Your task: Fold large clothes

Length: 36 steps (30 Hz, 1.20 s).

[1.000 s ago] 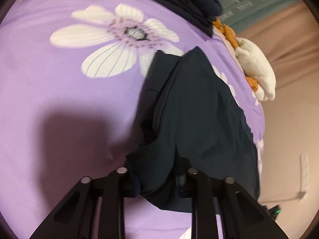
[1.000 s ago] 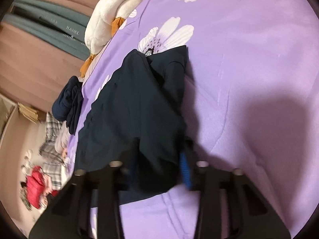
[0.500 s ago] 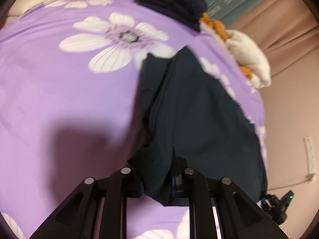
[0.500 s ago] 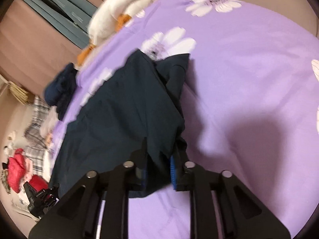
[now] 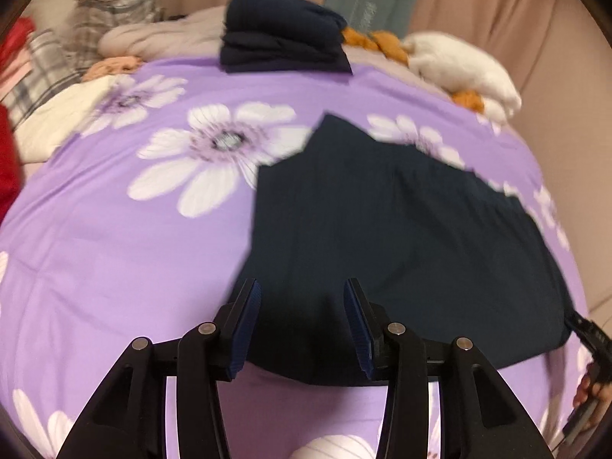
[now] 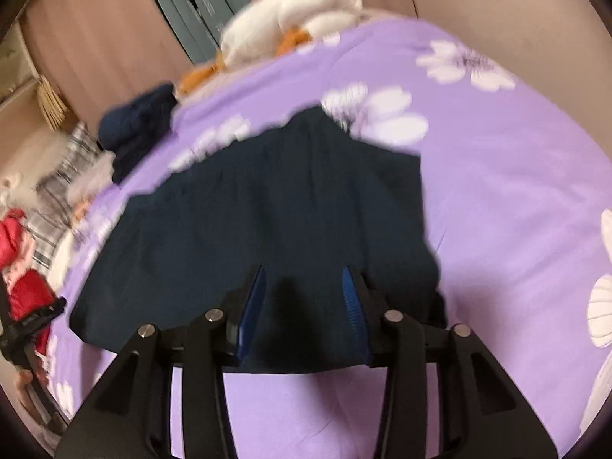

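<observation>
Left wrist view: dark garment laid folded flat on purple floral bedspread, left gripper and right gripper opening, pads clear of cloth, apparently releasing fold.

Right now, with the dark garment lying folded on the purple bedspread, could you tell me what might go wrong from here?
1. Both hand-held grippers, left and right, are opening with the dark garment edge lying between their pads; a pad could snag the cloth on withdrawal and undo the fold.
2. The garment's far edge looks uneven and stepped, so a further fold may come out crooked.
3. The purple bedspread is soft and could be pinched with the cloth.
</observation>
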Motion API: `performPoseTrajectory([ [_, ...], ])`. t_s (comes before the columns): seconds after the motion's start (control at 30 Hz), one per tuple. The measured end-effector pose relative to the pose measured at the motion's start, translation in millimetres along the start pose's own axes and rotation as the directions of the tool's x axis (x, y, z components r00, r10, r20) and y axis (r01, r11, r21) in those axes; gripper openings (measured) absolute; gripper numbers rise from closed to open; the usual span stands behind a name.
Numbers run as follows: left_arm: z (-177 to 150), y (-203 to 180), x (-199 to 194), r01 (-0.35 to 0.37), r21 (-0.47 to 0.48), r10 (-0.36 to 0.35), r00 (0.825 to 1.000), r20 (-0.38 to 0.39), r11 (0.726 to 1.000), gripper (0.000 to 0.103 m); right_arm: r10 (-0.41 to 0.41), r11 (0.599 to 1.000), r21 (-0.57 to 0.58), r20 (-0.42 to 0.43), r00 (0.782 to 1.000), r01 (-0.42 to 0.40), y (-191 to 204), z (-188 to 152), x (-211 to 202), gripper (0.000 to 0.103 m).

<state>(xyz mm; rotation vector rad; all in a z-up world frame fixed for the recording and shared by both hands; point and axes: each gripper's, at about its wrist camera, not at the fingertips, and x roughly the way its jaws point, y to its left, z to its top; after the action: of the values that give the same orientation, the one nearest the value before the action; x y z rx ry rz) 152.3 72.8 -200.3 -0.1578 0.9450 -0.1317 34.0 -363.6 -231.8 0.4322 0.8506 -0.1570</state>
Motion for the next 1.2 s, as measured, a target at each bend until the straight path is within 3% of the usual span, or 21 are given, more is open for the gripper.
performPoseTrajectory([
  [0.1, -7.1, 1.6, 29.8, -0.039, 0.01, 0.04, 0.997, -0.07, 0.999, 0.044, -0.046, 0.999, 0.026, -0.026, 0.999, 0.047, -13.6, -1.6, 15.4, 0.026],
  [0.27, -10.4, -3.5, 21.8, -0.062, 0.05, 0.065, 0.995, -0.073, 0.997, 0.044, -0.074, 0.997, 0.034, -0.043, 0.996, 0.075, -18.6, 3.1, 10.2, 0.029],
  [0.37, -5.5, -12.8, -2.7, -0.056, 0.077, 0.059, 0.997, -0.039, 0.995, 0.045, -0.104, 0.995, -0.016, -0.034, 0.994, 0.103, 0.1, 6.8, -8.3, 0.048],
  [0.43, -1.5, -22.3, -16.9, -0.077, 0.108, 0.079, 0.997, -0.02, 0.991, 0.064, -0.114, 0.991, -0.074, -0.013, 0.993, 0.113, 19.7, 12.4, -26.6, 0.065],
  [0.47, 2.3, -29.9, -30.3, -0.082, 0.13, 0.083, 0.997, -0.002, 0.988, 0.08, -0.116, 0.989, -0.095, -0.003, 0.993, 0.116, 29.0, 12.0, -36.0, 0.068],
  [0.5, 4.1, -33.9, -36.8, -0.082, 0.142, 0.082, 0.997, 0.011, 0.986, 0.09, -0.117, 0.987, -0.114, 0.002, 0.993, 0.116, 36.7, 13.6, -42.9, 0.073],
  [0.7, 19.8, -63.3, -96.4, -0.083, 0.19, 0.068, 0.994, 0.084, 0.978, 0.097, -0.109, 0.97, -0.219, 0.016, 0.994, 0.11, 90.5, 27.6, -90.0, 0.103],
  [0.77, 25.1, -73.4, -119.7, -0.085, 0.199, 0.063, 0.992, 0.111, 0.976, 0.102, -0.097, 0.967, -0.233, 0.03, 0.995, 0.102, 102.9, 31.9, -106.6, 0.103],
  [0.93, 37.7, -94.1, -157.6, -0.118, 0.232, 0.083, 0.984, 0.157, 0.965, 0.102, -0.125, 0.958, -0.254, 0.059, 0.99, 0.136, 127.5, 45.6, -142.1, 0.103],
  [1.1, 50.8, -110.5, -198.5, -0.071, 0.255, 0.025, 0.983, 0.181, 0.964, 0.102, -0.108, 0.947, -0.292, 0.117, 0.987, 0.138, 156.0, 57.5, -189.3, 0.103],
  [1.2, 54.6, -118.9, -220.1, -0.085, 0.263, 0.025, 0.974, 0.224, 0.961, 0.102, -0.089, 0.938, -0.318, 0.16, 0.983, 0.136, 171.5, 60.8, -214.9, 0.103],
])
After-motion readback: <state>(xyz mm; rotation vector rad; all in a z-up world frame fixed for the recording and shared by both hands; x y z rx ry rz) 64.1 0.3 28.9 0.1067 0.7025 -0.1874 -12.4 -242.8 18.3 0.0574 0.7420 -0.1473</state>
